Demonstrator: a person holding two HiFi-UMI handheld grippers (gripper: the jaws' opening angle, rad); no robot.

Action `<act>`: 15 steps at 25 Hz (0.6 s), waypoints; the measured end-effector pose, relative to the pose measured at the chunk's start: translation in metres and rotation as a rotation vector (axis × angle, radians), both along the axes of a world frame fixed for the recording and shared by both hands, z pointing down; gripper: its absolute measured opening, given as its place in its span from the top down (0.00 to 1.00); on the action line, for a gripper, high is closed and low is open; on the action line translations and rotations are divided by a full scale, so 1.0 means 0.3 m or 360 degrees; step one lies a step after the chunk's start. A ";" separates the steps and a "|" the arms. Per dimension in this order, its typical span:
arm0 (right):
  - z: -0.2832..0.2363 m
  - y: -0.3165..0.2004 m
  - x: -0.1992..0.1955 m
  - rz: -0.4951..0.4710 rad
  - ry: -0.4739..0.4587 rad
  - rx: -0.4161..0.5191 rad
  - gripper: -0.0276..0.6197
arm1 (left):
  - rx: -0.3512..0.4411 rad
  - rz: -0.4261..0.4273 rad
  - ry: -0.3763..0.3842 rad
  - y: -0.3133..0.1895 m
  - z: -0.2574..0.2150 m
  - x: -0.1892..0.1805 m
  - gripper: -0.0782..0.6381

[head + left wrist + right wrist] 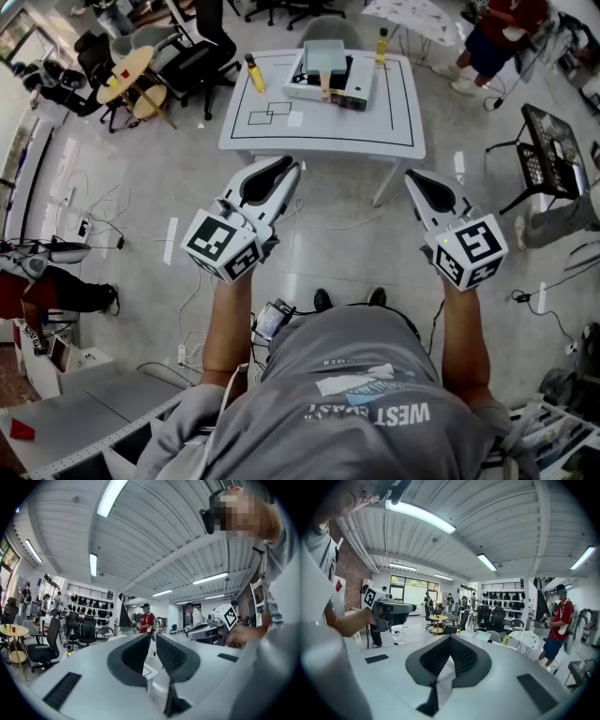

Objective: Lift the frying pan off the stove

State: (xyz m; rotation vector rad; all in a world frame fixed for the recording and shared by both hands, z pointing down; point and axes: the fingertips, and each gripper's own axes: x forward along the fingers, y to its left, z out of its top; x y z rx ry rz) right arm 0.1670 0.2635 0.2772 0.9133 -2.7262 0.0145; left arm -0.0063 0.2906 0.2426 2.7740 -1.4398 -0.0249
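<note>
The frying pan (324, 56), pale green with a wooden handle, sits on a white stove (352, 91) on the white table (323, 131) across the floor from me. Both grippers hang in the air well short of the table, pointing towards it. My left gripper (291, 169) is shut with nothing in it; in the left gripper view its jaws (153, 637) meet at the tips. My right gripper (412, 176) is also shut and empty (450, 637). The right gripper view shows the pan (480, 636) small and far beyond the jaws.
Two yellow bottles (254, 73) (382, 45) stand on the table beside the stove. Office chairs and a round wooden table (127, 73) stand at the back left. A black rack (553, 150) is at the right, and a person in red (502, 28) behind it. Cables trail on the floor.
</note>
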 end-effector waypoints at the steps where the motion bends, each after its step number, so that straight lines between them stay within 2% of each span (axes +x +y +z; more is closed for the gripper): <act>1: -0.001 -0.003 -0.006 0.0003 0.0001 0.0000 0.95 | -0.0002 0.0003 0.0001 -0.003 0.001 -0.006 0.82; 8: 0.002 -0.016 -0.056 0.0023 0.0013 -0.0017 0.94 | -0.0009 0.0034 0.0023 -0.026 0.012 -0.055 0.82; 15: 0.001 -0.015 -0.092 0.0060 -0.0034 -0.0058 0.94 | -0.0017 0.0067 0.0056 -0.044 0.025 -0.091 0.82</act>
